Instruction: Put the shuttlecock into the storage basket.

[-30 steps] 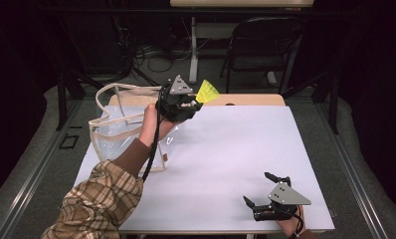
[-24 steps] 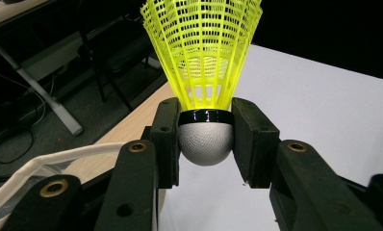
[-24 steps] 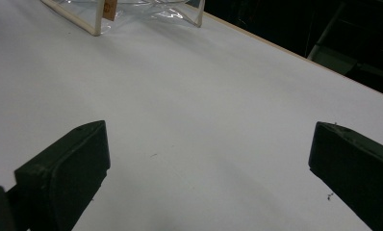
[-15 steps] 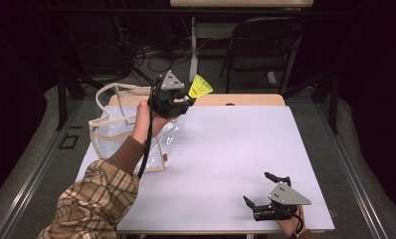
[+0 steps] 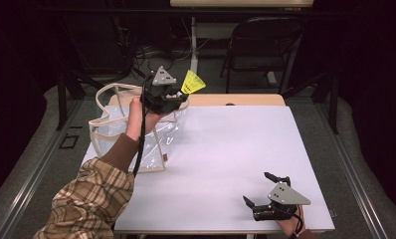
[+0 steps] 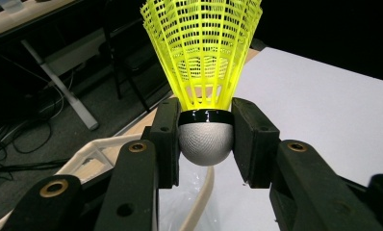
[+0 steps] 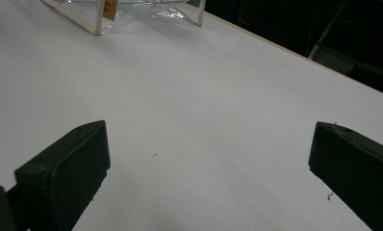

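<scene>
The left gripper (image 5: pixel 178 95) is clamping the grey cork of a yellow shuttlecock (image 6: pixel 205 57), holding it in the air above the far edge of the clear tote bag (image 5: pixel 136 144) that is standing on the white worktop (image 5: pixel 226 154). The bag's cream handles (image 5: pixel 109 92) are arching just below the grip. The right gripper (image 5: pixel 266 191) is resting near the worktop's near right corner, jaws spread wide around nothing, well apart from the bag.

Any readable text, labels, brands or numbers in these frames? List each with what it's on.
None readable.
Small brown tag on the clear plastic tote bag with cream trim: too small and blurred to read.
Yellow plastic shuttlecock with grey rounded cap, clamped in the left gripper: no print visible.
White table top and right gripper: no markings.
</scene>
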Motion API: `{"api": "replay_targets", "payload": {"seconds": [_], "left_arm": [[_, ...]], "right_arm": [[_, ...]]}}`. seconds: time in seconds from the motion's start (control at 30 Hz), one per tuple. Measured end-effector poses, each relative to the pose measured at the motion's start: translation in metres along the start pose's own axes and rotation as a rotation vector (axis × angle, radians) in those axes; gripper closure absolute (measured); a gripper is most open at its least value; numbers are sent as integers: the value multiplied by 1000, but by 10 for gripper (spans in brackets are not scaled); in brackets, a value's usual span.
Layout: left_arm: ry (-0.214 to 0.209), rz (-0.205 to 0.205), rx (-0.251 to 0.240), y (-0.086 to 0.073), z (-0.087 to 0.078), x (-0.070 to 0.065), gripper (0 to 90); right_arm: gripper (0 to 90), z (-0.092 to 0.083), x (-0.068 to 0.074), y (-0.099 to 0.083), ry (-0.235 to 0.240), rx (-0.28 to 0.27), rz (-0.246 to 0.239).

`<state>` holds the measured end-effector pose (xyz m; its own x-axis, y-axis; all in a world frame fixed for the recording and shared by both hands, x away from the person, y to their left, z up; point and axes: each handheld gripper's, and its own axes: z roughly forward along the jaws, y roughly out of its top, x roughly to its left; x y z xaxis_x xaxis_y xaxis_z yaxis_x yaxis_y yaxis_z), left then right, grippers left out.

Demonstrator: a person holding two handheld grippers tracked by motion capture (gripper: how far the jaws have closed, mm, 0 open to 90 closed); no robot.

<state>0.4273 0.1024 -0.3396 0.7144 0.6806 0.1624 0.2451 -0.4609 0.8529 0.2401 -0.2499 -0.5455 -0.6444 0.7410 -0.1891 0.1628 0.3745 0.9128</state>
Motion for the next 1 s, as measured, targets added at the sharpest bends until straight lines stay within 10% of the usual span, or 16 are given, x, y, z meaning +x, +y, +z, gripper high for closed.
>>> {"api": "replay_targets", "payload": {"seconds": [1.0], "left_arm": [[86, -45, 3, -12, -26, 35, 651]], "right_arm": [[3, 0, 0, 0, -1, 1, 1]]}}
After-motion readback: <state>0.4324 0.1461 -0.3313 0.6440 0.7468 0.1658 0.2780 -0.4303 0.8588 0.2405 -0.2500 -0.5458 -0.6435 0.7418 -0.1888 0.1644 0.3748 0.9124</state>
